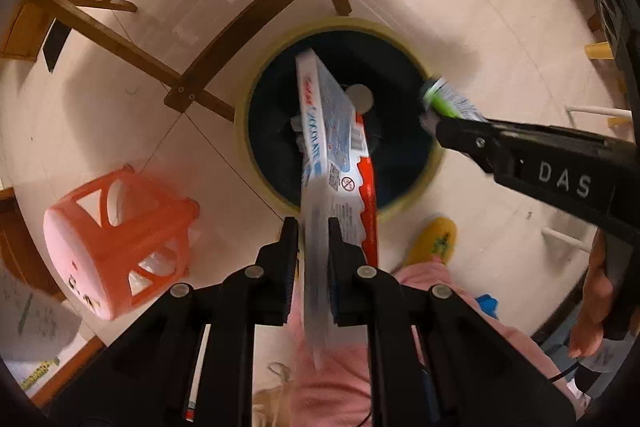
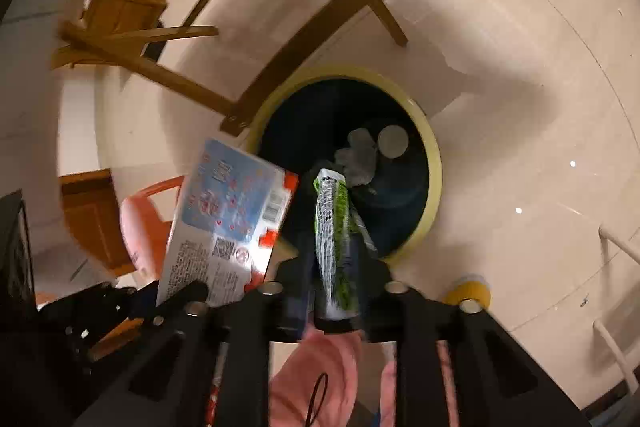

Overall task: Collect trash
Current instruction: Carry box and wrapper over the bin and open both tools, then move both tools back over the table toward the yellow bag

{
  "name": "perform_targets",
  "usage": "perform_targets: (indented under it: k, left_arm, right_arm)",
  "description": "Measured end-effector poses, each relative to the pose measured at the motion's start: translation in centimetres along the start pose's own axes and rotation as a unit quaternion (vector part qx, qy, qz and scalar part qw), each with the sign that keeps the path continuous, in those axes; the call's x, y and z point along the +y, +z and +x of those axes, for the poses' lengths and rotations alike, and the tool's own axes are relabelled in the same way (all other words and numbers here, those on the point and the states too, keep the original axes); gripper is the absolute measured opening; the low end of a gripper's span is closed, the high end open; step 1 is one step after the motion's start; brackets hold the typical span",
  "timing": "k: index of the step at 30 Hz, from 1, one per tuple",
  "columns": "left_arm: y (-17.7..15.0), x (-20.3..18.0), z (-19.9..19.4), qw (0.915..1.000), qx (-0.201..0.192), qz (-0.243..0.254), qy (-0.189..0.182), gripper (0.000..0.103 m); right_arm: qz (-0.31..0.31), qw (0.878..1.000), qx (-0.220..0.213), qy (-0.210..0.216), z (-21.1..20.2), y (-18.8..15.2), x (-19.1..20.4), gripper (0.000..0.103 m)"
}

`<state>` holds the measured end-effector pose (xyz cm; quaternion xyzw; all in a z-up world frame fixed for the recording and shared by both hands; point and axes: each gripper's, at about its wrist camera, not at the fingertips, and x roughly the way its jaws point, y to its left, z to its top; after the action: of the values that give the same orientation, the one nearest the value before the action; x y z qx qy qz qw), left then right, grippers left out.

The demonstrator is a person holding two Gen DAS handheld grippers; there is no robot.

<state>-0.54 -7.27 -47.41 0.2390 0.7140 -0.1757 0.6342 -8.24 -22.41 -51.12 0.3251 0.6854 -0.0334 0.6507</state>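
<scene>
A round bin with a yellow rim [image 1: 240,115] [image 2: 434,171] stands on the tiled floor, dark inside. My left gripper [image 1: 312,227] points down over it, shut on a flat blue, white and red chocolate box [image 1: 332,131] that hangs into the bin's mouth. In the right wrist view the box [image 2: 232,211] shows at the left. My right gripper [image 2: 336,239] [image 1: 434,119] reaches over the bin's right edge. Its jaws stand slightly apart, with a crumpled green and white wrapper [image 2: 330,203] [image 1: 452,99] loose between them. Crumpled paper [image 2: 356,159] and a white disc [image 2: 394,141] lie in the bin.
Wooden furniture legs and crossbars [image 1: 120,35] run just behind and left of the bin. An orange plastic stool [image 1: 116,239] stands at the left. A yellow slipper [image 1: 436,239] and the person's pink trousers [image 1: 332,379] are below the grippers. White rails [image 2: 612,251] show at the right.
</scene>
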Motion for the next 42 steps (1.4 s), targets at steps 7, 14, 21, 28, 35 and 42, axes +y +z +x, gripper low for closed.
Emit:
perform_targets:
  k: [7, 14, 21, 28, 35, 42]
  left_arm:
    - [1.6, 1.1, 2.5, 0.9999, -0.008, -0.010, 0.002, 0.046]
    - [1.6, 2.1, 1.4, 0.9990, -0.035, -0.023, 0.015, 0.046]
    - [0.7, 1.7, -2.3, 0.9981, -0.055, -0.023, 0.015, 0.046]
    - [-1.5, 0.4, -9.6, 0.9945, -0.101, -0.001, 0.030, 0.046]
    - [-4.3, 1.2, -19.5, 0.9876, -0.152, -0.017, 0.037, 0.046]
    - [-7.1, 2.8, -28.9, 0.9788, -0.194, -0.056, 0.035, 0.046]
  right_arm:
    - [0.000, 1.000, -0.007, -0.016, 3.6, 2.2, 0.1, 0.036]
    - [-0.037, 0.999, -0.015, -0.036, 4.5, 2.3, 1.3, 0.037]
    - [-0.036, 0.998, -0.020, -0.040, 2.2, 1.1, 2.1, 0.037]
    - [-0.055, 0.997, -0.049, -0.040, -5.1, -0.8, 4.8, 0.037]
    - [-0.078, 0.993, -0.083, -0.040, -14.0, -2.8, 8.7, 0.037]
    - [-0.111, 0.986, -0.121, -0.023, -24.6, -5.6, 13.3, 0.037]
